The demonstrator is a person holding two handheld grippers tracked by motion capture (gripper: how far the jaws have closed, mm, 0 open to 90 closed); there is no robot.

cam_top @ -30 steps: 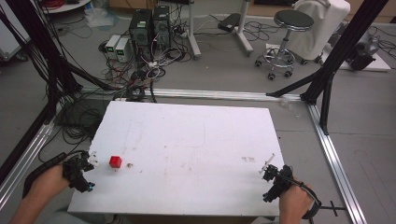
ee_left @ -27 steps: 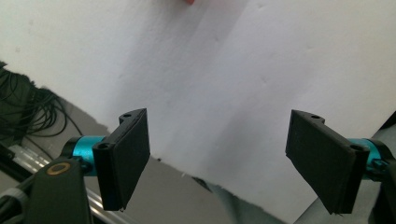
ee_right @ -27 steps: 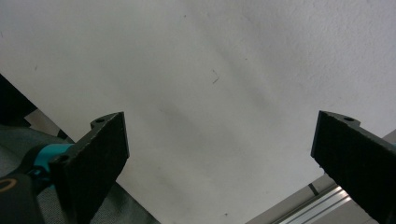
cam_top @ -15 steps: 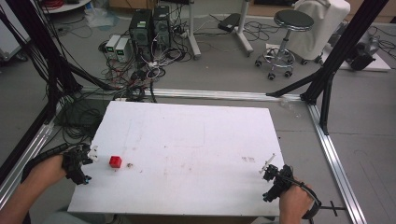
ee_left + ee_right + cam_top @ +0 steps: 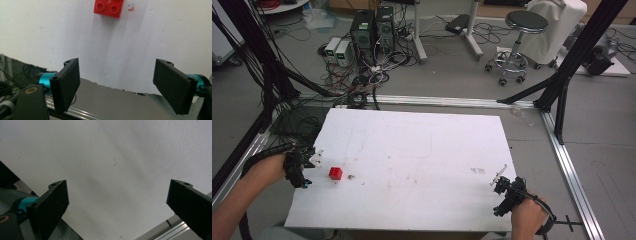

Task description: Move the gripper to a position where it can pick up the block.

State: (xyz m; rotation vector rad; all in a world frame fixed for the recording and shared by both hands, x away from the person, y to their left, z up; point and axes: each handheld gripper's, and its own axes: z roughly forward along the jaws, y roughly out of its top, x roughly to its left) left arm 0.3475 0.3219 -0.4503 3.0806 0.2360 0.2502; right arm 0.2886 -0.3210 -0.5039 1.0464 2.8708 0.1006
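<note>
A small red studded plastic brick (image 5: 335, 173) lies at the lower left of the white counter (image 5: 422, 150), nothing between it and the left tool (image 5: 305, 167), jaws apart, just beside it. The right tool (image 5: 502, 192), jaws apart, sits lower right. A round stool (image 5: 525, 22) stands upper right.

Black tongs (image 5: 117, 85) with flat rectangular jaws, teal collars, screw holes, black cables.
</note>
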